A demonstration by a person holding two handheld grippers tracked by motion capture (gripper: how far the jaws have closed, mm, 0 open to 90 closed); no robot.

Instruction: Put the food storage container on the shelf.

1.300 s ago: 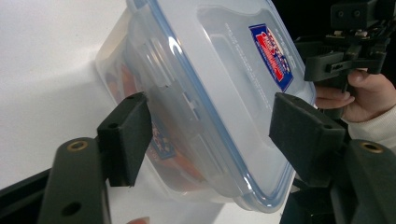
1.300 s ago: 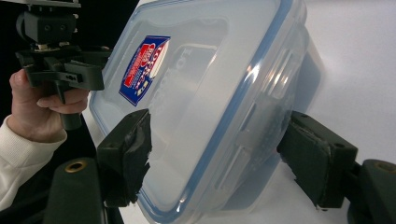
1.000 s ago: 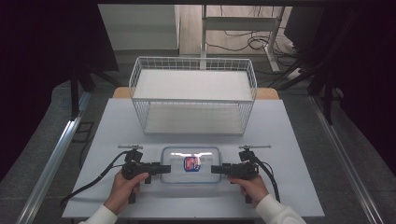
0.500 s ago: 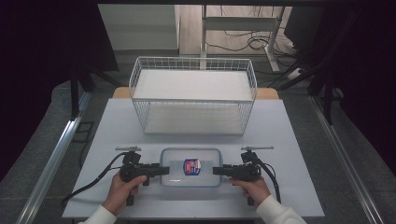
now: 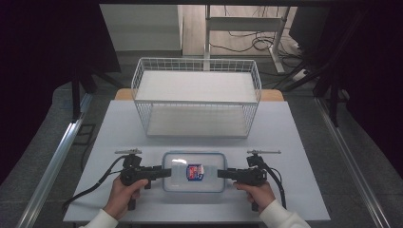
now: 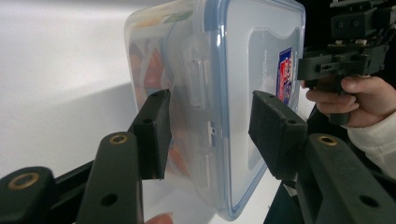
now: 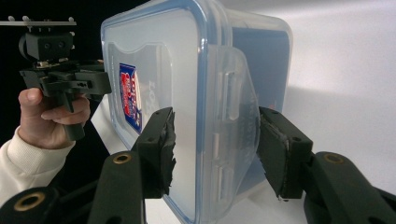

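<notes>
A dim room with cables on the floor surrounds a white worktop [image 5: 294, 142], where a white wire basket [image 5: 197, 97] stands well beyond both grippers. Between them lies a clear plastic food box [image 5: 194, 172] with a blue-rimmed snap lid.

The left gripper [image 5: 166, 172] has just been closing; its jaws straddle the box's end latch [image 6: 198, 84], pads at or very near the plastic, though I cannot tell if they press. The right gripper [image 5: 221, 173] has also been closing, its jaws spread around the opposite latch flap [image 7: 233, 107], not yet touching.

The box looks stiff, smooth and likely slippery; with food inside it should be moderately heavy. The end latches give the best hold.

A red-and-blue sticker [image 5: 193, 172] sits on the lid, its writing too small to read.
</notes>
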